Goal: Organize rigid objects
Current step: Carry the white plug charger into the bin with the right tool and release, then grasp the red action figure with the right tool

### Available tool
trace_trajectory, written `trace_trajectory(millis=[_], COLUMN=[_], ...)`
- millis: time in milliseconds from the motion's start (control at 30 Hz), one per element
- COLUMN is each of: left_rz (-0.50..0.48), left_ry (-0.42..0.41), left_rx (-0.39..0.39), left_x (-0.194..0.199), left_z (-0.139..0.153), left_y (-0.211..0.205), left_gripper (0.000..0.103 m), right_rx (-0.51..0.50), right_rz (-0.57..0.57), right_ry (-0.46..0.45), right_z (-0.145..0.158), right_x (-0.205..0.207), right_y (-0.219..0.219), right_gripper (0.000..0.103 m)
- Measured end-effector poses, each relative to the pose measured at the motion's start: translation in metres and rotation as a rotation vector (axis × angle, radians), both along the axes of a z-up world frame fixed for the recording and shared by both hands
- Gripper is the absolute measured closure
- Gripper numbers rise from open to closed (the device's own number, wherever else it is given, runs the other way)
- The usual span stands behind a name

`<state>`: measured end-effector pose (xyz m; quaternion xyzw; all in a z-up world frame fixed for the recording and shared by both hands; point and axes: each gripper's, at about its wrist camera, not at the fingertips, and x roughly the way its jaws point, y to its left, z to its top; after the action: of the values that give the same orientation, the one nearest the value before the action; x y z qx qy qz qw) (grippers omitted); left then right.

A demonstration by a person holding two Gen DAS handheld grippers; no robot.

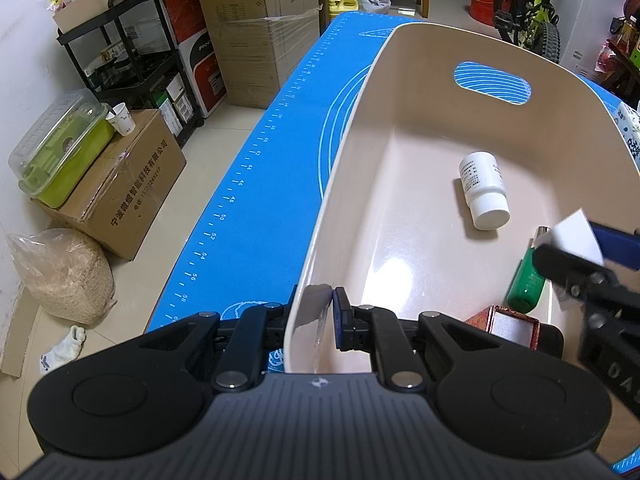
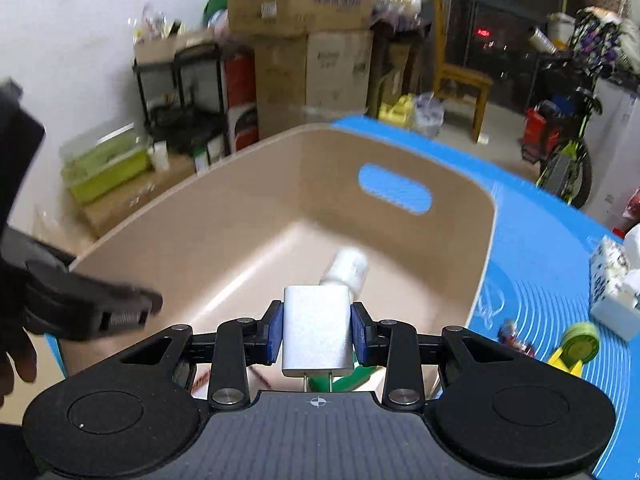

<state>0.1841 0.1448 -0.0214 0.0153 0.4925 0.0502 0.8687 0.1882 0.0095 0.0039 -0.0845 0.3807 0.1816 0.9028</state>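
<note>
Right claw: we had it clamped on a white charger, prongs toward the camera, held above the bin's near end.
Left claw: we kept it pinched on the bin wall.
Bin contents: we saw a white bottle lying beyond the charger, a green bottle below it.
Worktop: blue mat.

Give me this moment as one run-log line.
left claw: shut on bin wall | right claw: shut on white charger, above bin | in bin: white bottle, green bottle
</note>
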Motion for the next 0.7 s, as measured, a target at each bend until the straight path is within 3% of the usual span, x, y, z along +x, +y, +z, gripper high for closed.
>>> trace_trajectory(millis=[133, 267, 333, 700], left_rz=[0.000, 0.000, 0.000, 0.000], left_ry=[0.000, 0.001, 0.000, 0.000], left_rx=[-0.001, -0.003, -0.002, -0.004], left_x=[0.000, -0.001, -0.001, -0.002], left_z=[0.000, 0.000, 0.001, 0.000], left_y=[0.000, 0.000, 0.000, 0.001], left_gripper=[0.087, 0.087, 0.087, 0.087], right_rx=[-0.002, 0.044, 0.069, 0.172], right_rz=[0.014, -0.002, -0.016, -0.183], right_ry=[0.011, 0.003, -0.022, -0.132], right_z=[0.000, 0.007, 0.014, 0.045], right_x=[-0.001, -0.001, -0.004, -0.003], right_y=[0.003, -0.006, -0.015, -0.070], right_gripper=[0.060, 0.049, 0.049, 0.044])
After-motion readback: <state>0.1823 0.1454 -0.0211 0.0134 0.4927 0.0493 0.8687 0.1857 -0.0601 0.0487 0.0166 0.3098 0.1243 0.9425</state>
